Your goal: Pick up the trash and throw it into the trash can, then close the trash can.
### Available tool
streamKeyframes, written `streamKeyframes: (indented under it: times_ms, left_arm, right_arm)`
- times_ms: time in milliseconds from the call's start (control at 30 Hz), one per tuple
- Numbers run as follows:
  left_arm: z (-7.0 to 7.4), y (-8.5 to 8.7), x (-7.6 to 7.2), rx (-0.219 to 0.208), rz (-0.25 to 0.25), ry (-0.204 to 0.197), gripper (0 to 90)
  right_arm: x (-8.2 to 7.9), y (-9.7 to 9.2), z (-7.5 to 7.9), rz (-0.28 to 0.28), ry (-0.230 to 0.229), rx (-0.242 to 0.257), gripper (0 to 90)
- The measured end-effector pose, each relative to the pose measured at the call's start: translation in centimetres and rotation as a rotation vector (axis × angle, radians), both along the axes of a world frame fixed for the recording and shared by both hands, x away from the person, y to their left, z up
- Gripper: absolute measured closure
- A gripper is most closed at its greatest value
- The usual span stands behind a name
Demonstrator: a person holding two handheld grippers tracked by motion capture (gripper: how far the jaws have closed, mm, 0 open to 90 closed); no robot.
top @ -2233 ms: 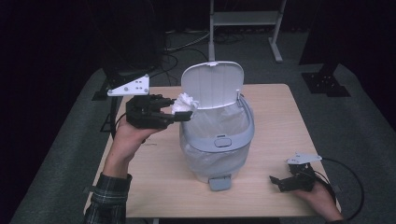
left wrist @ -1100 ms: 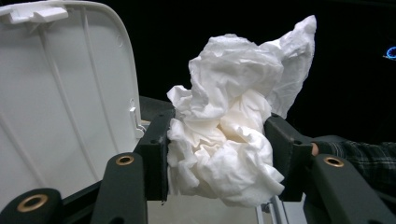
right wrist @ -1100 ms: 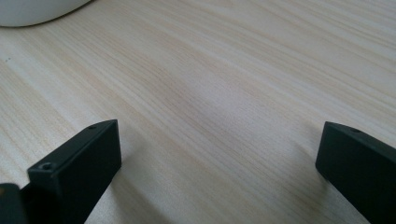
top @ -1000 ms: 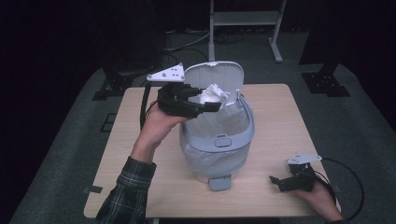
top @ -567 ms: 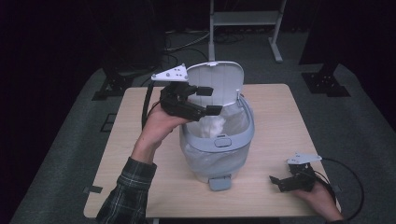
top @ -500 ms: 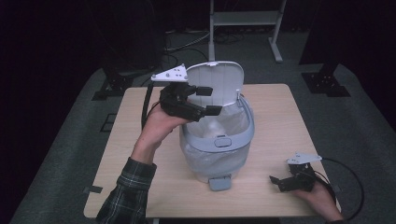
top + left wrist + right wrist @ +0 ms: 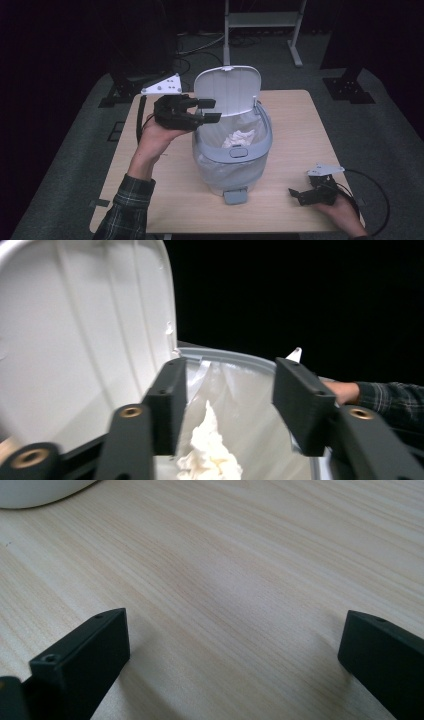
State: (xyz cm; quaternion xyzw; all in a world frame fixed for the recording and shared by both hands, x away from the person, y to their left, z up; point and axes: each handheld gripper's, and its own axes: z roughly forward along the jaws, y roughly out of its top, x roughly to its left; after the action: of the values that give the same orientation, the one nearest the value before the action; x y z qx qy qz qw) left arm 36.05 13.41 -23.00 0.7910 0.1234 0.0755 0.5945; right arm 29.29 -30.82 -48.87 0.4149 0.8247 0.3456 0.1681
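Since the earlier frames the left tongs [image 7: 210, 110] have let the paper wad [image 7: 238, 137] fall into the bin [image 7: 235, 150] and are backing off its rim toward the counter's left edge. Their jaws have just been closing and are standing half apart with nothing between them; the wad is lying in the liner beneath the raised lid [image 7: 227, 90]. To finish well, the person is likely needing to clear the rim before dealing with the lid. Right tongs [image 7: 300, 196] are resting wide and empty near the counter's [image 7: 295, 125] front right corner.
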Motion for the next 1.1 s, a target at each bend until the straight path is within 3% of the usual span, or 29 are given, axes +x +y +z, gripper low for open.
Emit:
streamKeyframes:
  times_ms: [67,467,667,833,1100]
  left_arm:
    - [-0.1,0.8,-0.1,0.001,0.019,-0.006,60.6]
    - [-0.5,4.1,0.4,0.004,0.115,0.003,87.9]
    - [-0.8,5.4,1.4,-0.004,0.178,0.004,90.0]
    - [-0.7,5.7,2.3,0.007,0.217,-0.004,90.0]
    - [-0.2,5.8,4.0,-0.015,0.269,-0.025,90.0]
  right_arm:
    - [0.0,0.0,0.0,0.000,0.000,0.000,0.0]
    - [0.0,0.0,0.0,0.000,0.000,0.000,0.0]
    - [0.0,0.0,0.0,-0.001,0.000,0.000,0.0]
    - [0.0,0.0,0.0,0.000,0.000,0.000,0.0]
    - [0.0,0.0,0.0,0.000,0.000,0.001,0.0]
